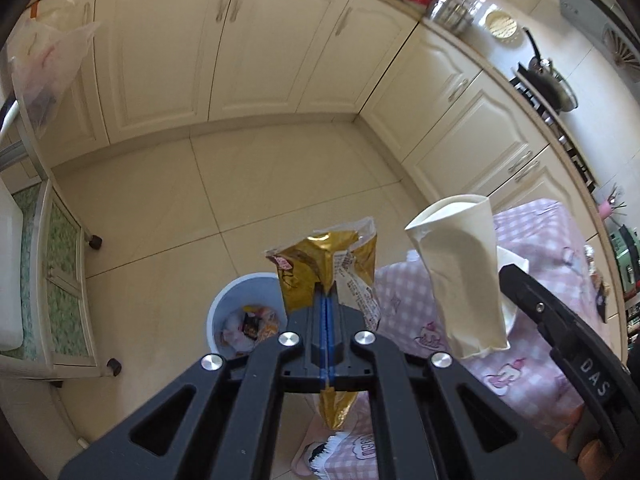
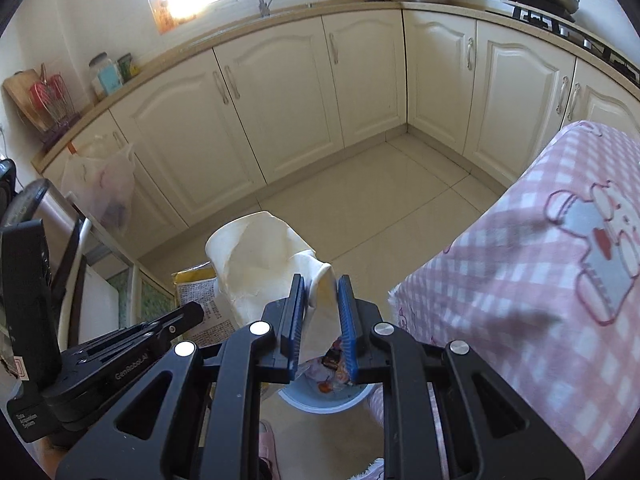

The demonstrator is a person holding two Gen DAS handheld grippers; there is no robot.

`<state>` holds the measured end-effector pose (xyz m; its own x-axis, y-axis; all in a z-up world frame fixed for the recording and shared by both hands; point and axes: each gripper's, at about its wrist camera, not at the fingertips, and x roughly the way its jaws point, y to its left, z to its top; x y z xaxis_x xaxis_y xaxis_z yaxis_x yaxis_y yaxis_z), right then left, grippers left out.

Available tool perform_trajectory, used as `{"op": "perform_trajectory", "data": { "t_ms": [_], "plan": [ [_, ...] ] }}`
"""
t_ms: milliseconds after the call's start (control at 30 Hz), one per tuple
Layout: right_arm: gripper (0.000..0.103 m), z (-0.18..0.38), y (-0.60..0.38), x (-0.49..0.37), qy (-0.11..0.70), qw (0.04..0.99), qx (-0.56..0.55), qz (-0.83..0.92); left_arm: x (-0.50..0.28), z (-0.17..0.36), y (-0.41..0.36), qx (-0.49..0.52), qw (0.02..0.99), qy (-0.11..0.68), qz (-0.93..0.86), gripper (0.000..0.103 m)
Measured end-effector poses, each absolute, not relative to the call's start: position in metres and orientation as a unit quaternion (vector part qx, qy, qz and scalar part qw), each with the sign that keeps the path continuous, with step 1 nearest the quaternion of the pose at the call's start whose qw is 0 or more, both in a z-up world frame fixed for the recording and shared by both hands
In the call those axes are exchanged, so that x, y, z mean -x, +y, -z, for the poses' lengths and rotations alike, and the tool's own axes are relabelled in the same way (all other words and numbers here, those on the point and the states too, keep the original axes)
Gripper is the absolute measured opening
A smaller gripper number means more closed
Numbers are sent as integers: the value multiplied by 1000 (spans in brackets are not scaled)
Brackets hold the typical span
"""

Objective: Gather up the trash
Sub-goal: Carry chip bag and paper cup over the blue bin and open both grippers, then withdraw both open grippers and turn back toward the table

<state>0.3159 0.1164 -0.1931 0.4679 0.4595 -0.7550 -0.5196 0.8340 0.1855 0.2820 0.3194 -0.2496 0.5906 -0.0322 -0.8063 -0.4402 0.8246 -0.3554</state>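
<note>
While the left gripper (image 1: 327, 300) pinches the gold wrapper (image 1: 320, 268), the bin (image 1: 224, 300) sits below-left of its tips; shift left before releasing; the wrapper's lower end is hidden.

Right gripper (image 2: 320, 300), jaws parted yet touching the crushed paper cup (image 2: 260, 256), hangs over the bin (image 2: 320, 402); whether it grips is unclear.

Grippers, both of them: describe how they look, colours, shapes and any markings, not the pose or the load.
Both are matte black with angular linkage arms, triangular cut-outs and round silver pivot bolts. The left gripper and right gripper each carry blue ribbed finger pads. White lettering shows: "GenRobot.AI" on the left unit's body, "DAS" on the right's. No cables or sleeves show.
</note>
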Motion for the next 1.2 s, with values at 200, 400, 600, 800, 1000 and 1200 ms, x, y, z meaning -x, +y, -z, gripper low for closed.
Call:
{"op": "perform_trajectory", "data": {
  "t_ms": [200,400,600,800,1000,1200],
  "plan": [
    [16,215,122,-327,442,852,46,-276,-306,283,324,264,834,470,-117,3],
    [16,226,130,-333,451,848,50,-272,-314,293,330,264,831,473,-124,22],
    [16,231,137,-331,455,846,55,-273,-309,289,330,266,831,472,-126,36],
    [16,228,141,-325,452,846,58,-275,-297,275,334,260,835,465,-139,47],
    [17,222,145,-322,442,851,56,-278,-288,258,339,248,842,454,-155,52],
    [29,211,148,-325,427,859,42,-280,-282,238,345,241,851,436,-168,58]
  ]
}}
